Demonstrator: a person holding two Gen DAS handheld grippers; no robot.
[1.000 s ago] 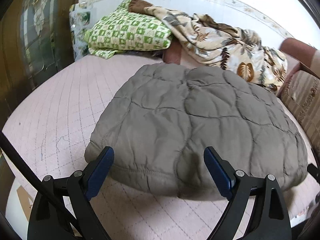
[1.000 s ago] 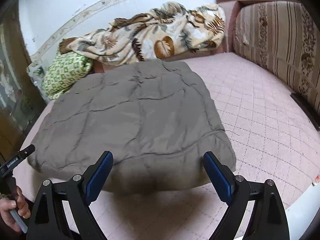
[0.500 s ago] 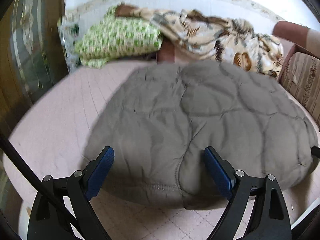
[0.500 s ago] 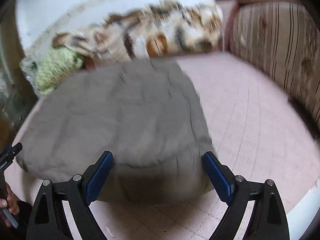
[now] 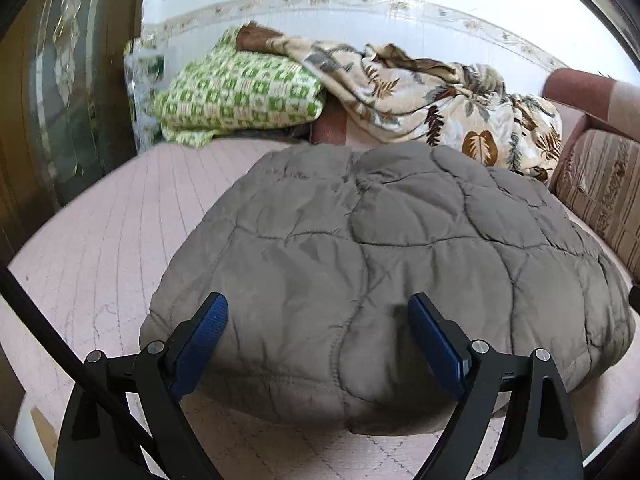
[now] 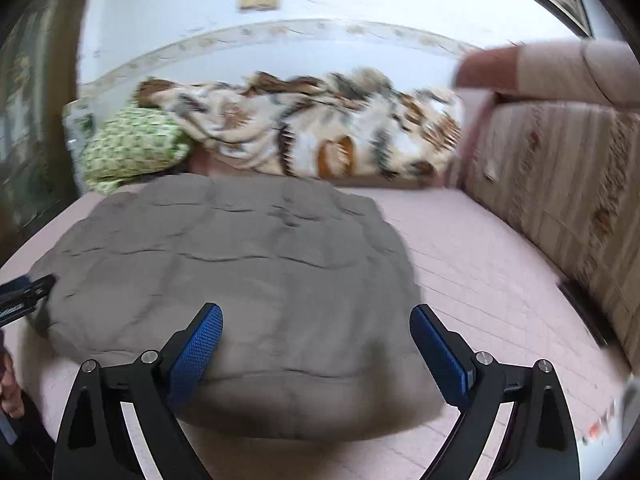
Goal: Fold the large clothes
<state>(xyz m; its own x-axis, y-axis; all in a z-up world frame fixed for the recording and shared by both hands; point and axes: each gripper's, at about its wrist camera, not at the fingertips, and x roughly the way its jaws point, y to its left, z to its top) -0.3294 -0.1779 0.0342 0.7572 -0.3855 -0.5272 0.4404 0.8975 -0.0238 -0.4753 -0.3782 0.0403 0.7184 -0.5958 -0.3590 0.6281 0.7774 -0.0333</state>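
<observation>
My left gripper (image 5: pixel 318 334) has its blue pads spread wide with nothing held, and the folded grey quilted jacket (image 5: pixel 400 264) lies flat on the pink bedspread (image 5: pixel 108 216) right ahead of it, its near hem just under and between the pads. My right gripper (image 6: pixel 316 338) is equally wide apart and empty, poised over the jacket's near edge, with bare bedspread off to its right. Beyond the jacket from both grippers I see a green checked pillow (image 5: pixel 240 96) and a leaf-print blanket (image 5: pixel 432 100) bunched against the wall.
</observation>
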